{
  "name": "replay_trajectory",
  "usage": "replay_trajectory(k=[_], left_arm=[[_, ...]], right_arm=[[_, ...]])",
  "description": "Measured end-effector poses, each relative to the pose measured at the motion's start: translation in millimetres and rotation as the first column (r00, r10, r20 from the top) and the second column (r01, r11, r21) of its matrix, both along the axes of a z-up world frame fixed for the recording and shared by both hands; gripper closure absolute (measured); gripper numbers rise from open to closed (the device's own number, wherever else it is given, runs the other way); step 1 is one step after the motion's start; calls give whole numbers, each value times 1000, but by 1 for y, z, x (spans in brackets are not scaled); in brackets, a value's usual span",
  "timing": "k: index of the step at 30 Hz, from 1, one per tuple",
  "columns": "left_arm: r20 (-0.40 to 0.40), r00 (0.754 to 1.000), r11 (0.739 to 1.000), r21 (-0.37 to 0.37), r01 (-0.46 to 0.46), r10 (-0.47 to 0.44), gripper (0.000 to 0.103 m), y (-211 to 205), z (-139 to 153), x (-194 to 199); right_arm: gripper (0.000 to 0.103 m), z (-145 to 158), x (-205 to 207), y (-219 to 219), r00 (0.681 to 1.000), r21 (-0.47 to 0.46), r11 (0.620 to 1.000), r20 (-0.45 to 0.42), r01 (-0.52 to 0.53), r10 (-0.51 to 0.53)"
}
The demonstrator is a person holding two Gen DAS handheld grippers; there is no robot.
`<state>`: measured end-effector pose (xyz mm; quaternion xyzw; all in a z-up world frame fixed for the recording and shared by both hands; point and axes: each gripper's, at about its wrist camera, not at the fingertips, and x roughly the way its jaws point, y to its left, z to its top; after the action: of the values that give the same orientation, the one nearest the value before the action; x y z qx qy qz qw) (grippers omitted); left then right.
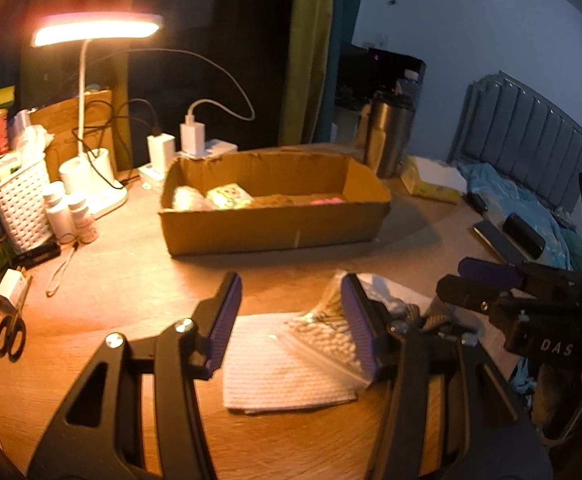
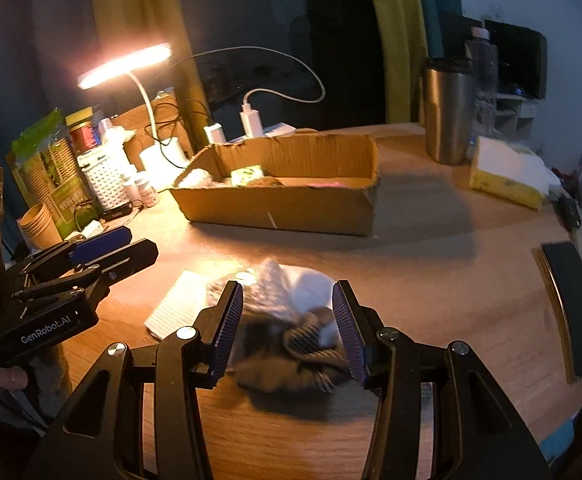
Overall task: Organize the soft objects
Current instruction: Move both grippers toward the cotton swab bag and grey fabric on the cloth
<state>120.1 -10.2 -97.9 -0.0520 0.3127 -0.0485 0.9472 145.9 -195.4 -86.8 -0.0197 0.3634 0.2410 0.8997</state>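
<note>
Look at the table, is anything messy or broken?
Yes. The cardboard box has a ragged, torn back rim. Near the grippers, soft cloths lie in a rumpled heap instead of inside the box.

A lit lamp (image 1: 95, 30) glowed over the wooden table (image 1: 131, 280), far left beyond the claw. Dark and yellow curtains (image 1: 311, 48) hung behind; a grey padded headboard (image 1: 531, 136) stood far right.

Bare desk (image 2: 431, 264) lies open before the cardboard box (image 1: 275, 228) — clutter around the lamp (image 1: 91, 32) blocks the left.
</note>
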Motion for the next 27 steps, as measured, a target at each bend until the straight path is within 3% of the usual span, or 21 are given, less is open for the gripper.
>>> replay_trajectory(k=[9,11,18,27], left_arm=[[-70,996,998,21,50,-49,48,-27,-16,16],[-87,995,998,21,58,-56,20,-32,-20,20],[-118,991,997,33,69,-65,19,-45,-32,32],[-178,983,993,98,70,-52,19,-52,-51,48]], right_arm=[[54,-15,6,-33,998,30,998,-30,47,-46],[54,-19,8,-37,998,30,998,-44,50,-49],[53,-39,10,-48,994,22,998,-90,58,-56],[37,-55,1,-40,993,-19,1000,-115,-1,-1]])
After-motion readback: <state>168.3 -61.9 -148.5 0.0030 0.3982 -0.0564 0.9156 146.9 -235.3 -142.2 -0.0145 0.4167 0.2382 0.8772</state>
